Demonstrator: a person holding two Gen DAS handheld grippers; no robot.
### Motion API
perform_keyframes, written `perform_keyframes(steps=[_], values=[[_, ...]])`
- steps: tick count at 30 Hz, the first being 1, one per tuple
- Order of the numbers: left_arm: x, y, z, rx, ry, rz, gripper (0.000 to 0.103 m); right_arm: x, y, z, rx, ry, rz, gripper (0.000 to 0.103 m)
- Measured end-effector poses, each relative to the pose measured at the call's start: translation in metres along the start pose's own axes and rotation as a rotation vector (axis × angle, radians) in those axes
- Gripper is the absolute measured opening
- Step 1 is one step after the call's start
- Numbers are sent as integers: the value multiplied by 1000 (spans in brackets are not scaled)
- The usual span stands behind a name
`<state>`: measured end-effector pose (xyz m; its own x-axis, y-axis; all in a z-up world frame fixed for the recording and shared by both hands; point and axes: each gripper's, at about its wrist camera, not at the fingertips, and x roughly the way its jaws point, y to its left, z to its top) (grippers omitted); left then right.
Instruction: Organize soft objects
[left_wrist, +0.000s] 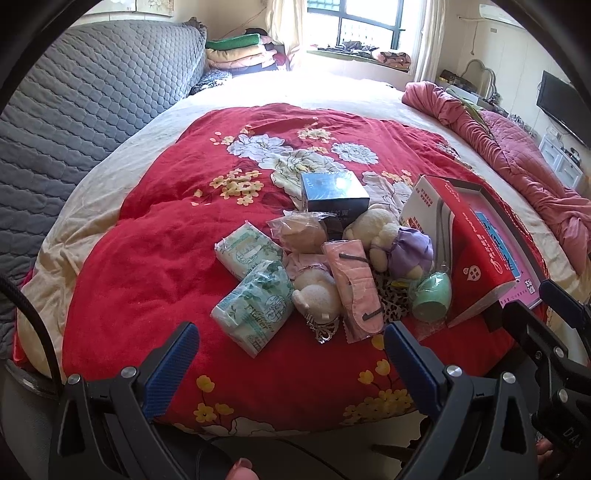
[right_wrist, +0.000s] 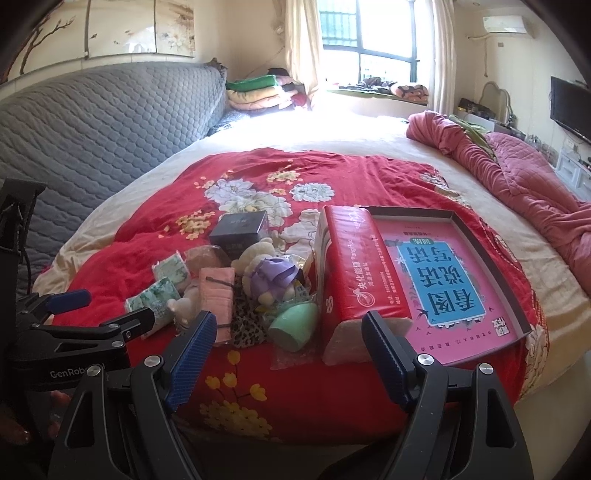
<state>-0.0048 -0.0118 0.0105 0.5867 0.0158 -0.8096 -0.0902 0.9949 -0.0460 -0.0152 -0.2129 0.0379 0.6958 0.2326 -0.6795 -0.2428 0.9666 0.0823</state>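
- Progress status: sorting appears not yet started. All soft items lie in one mixed heap on the red floral blanket (left_wrist: 155, 236), and nothing rests in the tray (right_wrist: 476, 236).
- Left gripper (left_wrist: 291, 354): jaws spread wide, holding nothing, positioned over the near edge of the blanket, short of the heap.
- Right gripper (right_wrist: 288, 332): jaws spread wide, also empty, aimed between the green cup (right_wrist: 293, 326) and the near end of the red tissue pack (right_wrist: 354, 273).
- Heap contents, left side: two green-printed tissue packets (left_wrist: 255, 295), one overlapping the other, touching a pale plush toy (left_wrist: 317, 291).
- Heap contents, centre: a pink fabric pouch (left_wrist: 352, 284) lies across a leopard-print cloth (right_wrist: 245, 323); a bagged tan soft item (left_wrist: 299, 232) sits behind it.
- Heap contents, right side: a cream plush bear with a purple bow (left_wrist: 395, 240) leans beside the green cup, which lies on its side in clear wrap.
- Non-soft items: a dark box (left_wrist: 334, 192) stands at the rear of the heap. The red tissue pack stands against the tray's left wall.
- Remaining work, as judged: every soft item still needs to be picked up and grouped. The tray is the likely destination, though this cannot be confirmed.
- Nearest candidates: tissue packets for the left gripper; the leopard-print cloth for the right.
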Motion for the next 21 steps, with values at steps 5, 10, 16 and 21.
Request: perform_keyframes(steps=[5,10,16,21], values=[[0,0,0,0,2,0,101,0,0,0,-1,-1,1,82],[-1,0,0,0,3,1,101,0,0,-1,0,-4,0,82],[0,0,-1,-1,0,0,101,-1,0,0,0,-13,-4,82],[0,0,-1,1,1,-1,101,-2,0,0,-3,-14,-2,82]])
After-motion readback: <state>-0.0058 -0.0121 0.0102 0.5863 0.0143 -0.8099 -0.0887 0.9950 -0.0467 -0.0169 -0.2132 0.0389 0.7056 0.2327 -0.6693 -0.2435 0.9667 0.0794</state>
